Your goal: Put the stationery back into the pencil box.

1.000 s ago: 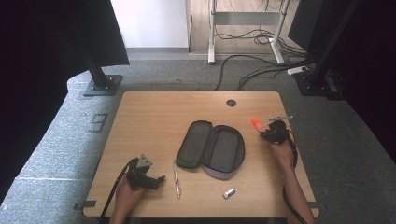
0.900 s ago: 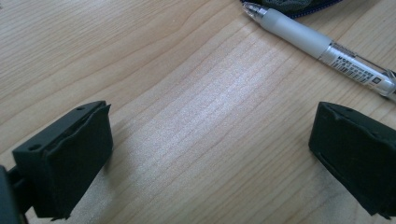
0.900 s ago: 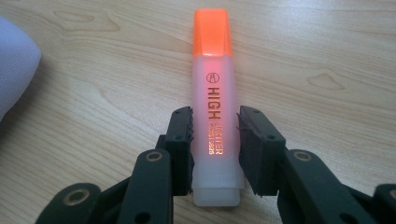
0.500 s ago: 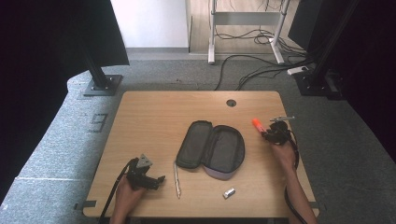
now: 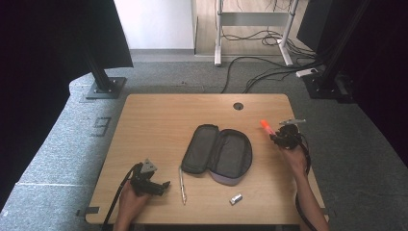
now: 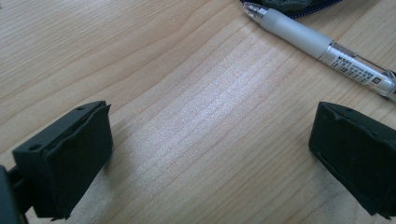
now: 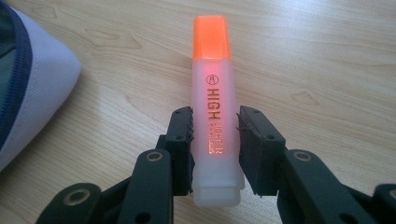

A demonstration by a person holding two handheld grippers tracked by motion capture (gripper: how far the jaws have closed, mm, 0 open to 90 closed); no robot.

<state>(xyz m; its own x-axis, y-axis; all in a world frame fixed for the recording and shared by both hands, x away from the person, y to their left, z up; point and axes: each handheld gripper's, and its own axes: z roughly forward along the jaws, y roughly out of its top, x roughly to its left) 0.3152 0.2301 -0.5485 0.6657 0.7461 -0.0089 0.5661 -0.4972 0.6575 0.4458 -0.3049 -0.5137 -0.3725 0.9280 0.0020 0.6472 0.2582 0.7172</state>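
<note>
The right gripper (image 7: 215, 128) keeps its jaws clamped on the translucent orange highlighter (image 7: 213, 100), unmoved right of the open grey pencil case (image 5: 219, 153) — packing pending; left gripper (image 6: 210, 154) jaws wide, empty.

Each gripper (image 7: 215, 135) is black with 2 screw-studded jaws; the left gripper (image 5: 153, 180) carries a grey three-cornered plate and black cable.

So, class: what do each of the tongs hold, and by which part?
Right tongs grip the orange highlighter by its lower barrel, cap end forward. Left tongs hold nothing.
</note>
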